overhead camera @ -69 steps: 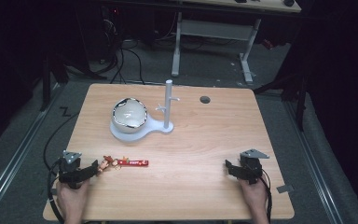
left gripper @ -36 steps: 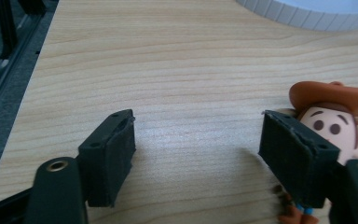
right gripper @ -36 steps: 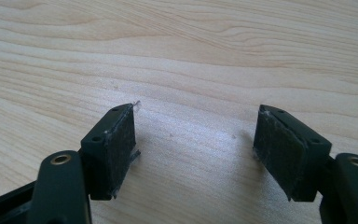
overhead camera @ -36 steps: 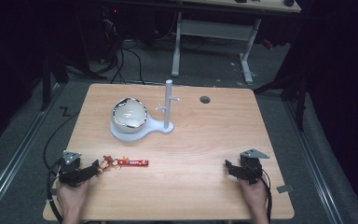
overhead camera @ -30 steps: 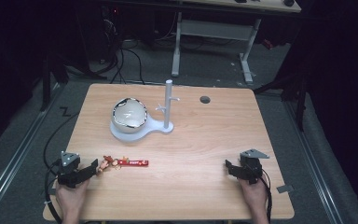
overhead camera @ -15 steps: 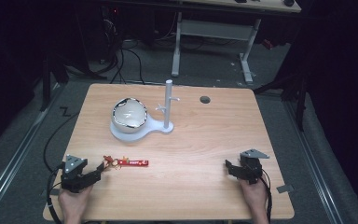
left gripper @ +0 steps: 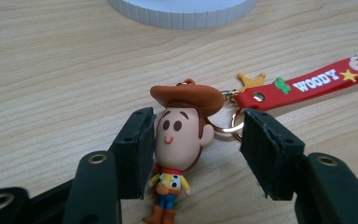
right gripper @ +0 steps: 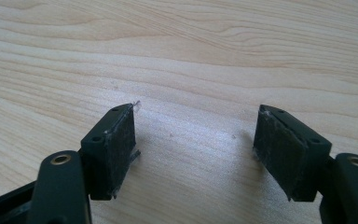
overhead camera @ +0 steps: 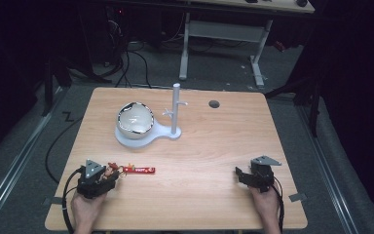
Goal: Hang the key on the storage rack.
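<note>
A cowboy figure keychain (left gripper: 179, 140) lies on the wooden table (overhead camera: 214, 146), its red strap (left gripper: 307, 84) marked WOODY stretching away to the right. In the high view the figure (overhead camera: 112, 170) and strap (overhead camera: 141, 170) lie at the front left. My left gripper (left gripper: 196, 135) has the figure's head between its jaws, which have just been closing. The left pad (left gripper: 142, 149) touches the head, while the right pad (left gripper: 265, 154) stands a gap away from it. My right gripper (right gripper: 196, 121) rests open on bare wood at the front right (overhead camera: 238, 173).
A white stand (overhead camera: 175, 107) with a round base (overhead camera: 143, 139) sits at the table's middle back, with a shiny bowl (overhead camera: 135, 118) on the base. A small dark hole (overhead camera: 214, 104) marks the tabletop behind it. The base's edge (left gripper: 182, 9) lies beyond the figure.
My left gripper has slid toward the keychain, and its jaws now flank the figure. The right gripper has stayed still.
</note>
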A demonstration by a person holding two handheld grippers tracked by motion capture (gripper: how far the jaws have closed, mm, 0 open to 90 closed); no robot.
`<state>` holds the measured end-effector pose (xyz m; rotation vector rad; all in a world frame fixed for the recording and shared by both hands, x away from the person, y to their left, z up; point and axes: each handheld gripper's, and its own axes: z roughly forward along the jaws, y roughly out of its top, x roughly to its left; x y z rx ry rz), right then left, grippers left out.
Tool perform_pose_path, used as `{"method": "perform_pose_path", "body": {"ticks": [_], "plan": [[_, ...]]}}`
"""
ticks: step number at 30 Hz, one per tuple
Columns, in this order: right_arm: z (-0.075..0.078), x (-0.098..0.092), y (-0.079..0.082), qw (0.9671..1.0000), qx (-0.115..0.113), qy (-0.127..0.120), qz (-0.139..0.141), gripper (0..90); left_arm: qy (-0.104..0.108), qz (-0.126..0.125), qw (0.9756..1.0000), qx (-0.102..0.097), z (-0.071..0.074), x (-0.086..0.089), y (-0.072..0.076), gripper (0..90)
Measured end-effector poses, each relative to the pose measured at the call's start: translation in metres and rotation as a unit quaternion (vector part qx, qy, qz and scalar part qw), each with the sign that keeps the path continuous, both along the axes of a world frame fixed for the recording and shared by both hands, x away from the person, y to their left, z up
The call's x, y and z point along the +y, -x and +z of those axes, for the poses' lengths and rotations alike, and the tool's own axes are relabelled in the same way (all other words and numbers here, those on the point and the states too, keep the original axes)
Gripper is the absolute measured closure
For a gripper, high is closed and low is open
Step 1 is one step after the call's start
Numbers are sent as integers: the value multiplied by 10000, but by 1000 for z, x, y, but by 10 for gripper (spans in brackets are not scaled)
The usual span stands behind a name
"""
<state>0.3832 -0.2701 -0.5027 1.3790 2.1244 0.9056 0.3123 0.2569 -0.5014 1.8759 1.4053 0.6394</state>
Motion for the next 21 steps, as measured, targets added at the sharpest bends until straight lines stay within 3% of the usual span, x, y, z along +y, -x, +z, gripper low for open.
{"method": "perform_pose_path", "body": {"ticks": [6,11,17,21], "plan": [[0,0,0,10000,0,0,0,297,-50,43,9999,114,-4,2,-5,544],[0,0,0,10000,1,0,1,297,42,104,9998,136,-4,7,-5,655],[0,0,0,10000,2,-1,0,298,70,37,9998,194,-2,7,-5,667],[0,0,0,10000,0,0,1,298,280,-22,9996,64,0,6,-4,670]]}}
